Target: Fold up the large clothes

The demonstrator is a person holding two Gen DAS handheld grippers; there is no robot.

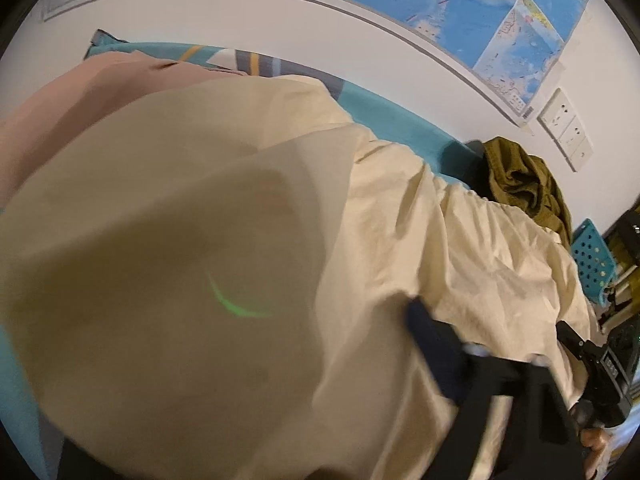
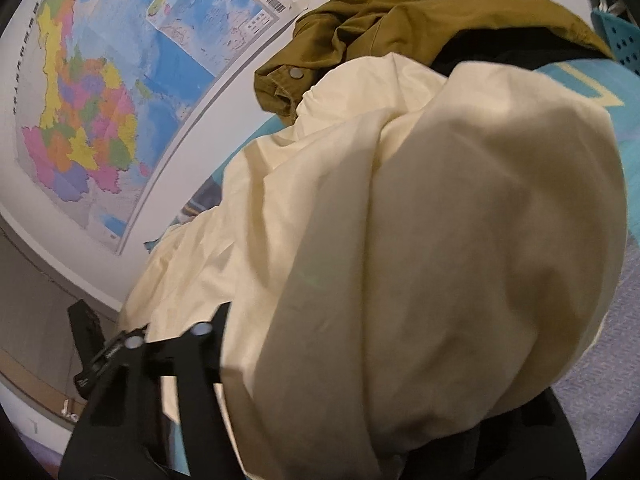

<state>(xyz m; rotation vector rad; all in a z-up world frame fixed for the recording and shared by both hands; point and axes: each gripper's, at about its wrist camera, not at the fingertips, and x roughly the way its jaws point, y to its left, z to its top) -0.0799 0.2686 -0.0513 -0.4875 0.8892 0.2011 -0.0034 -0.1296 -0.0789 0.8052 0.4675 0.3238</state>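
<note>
Jaws of both grippers sit buried in the cream garment (image 1: 180, 260); whether they pinch it cannot be told.

Nearest the left gripper (image 1: 256, 340), cream cloth balloons over the lens from 6 to 10 o'clock, leaving one dark finger (image 1: 424, 332) showing at 4 o'clock. The right gripper (image 2: 380, 320) is swamped the same way, with one black finger (image 2: 218, 332) bare at 7 o'clock. Beyond, the cream garment trails across the teal bedsheet (image 1: 400, 112). A pink garment (image 1: 80, 92) lies at 10 o'clock and an olive garment (image 1: 520, 184) is heaped at 2 o'clock. Farthest, a map (image 1: 480, 0) hangs on the wall.
</note>
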